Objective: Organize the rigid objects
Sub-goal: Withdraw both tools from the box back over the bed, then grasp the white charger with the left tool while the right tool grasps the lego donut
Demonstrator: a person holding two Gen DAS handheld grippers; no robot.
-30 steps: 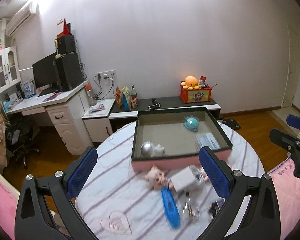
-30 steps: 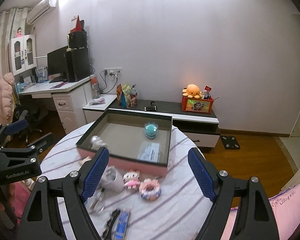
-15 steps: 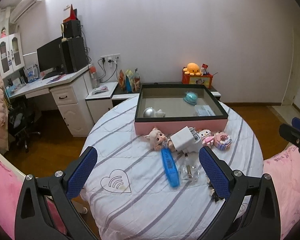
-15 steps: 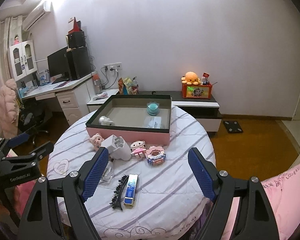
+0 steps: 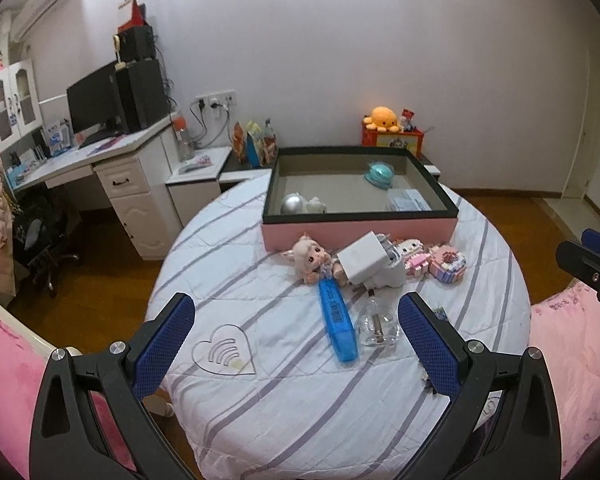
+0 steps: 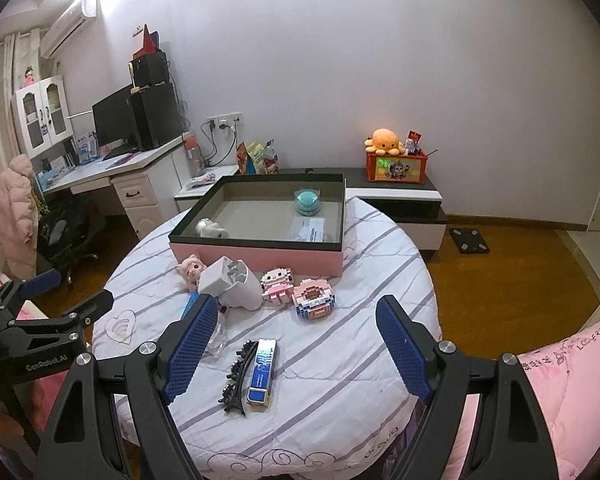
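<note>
Grippers both empty, jaws spread wide: left gripper (image 5: 296,336) and right gripper (image 6: 294,344) above the near half of the round table under a white quilt with purple stripes (image 6: 340,360).

Ahead of both, at the far side: shallow pink-walled box with a dark rim (image 6: 260,254), holding a teal round case (image 6: 307,200), a silver ball partly behind a small white figure (image 5: 293,204) and a flat clear packet, print unreadable.

Between box and fingers: pink plush doll (image 5: 310,256), half hidden behind a white plastic charger block (image 5: 366,260); pink-and-white brick cat figure (image 6: 276,286); pink brick donut (image 6: 313,300).

Nearer the left gripper: long blue plastic case (image 5: 338,322), clear glass bottle (image 5: 376,324), hard to make out.

Just ahead of the right gripper: black toothed hair clip (image 6: 238,376) beside a shiny blue rectangular lighter-like case (image 6: 262,372), both cut off by the right finger in the left view.
</note>
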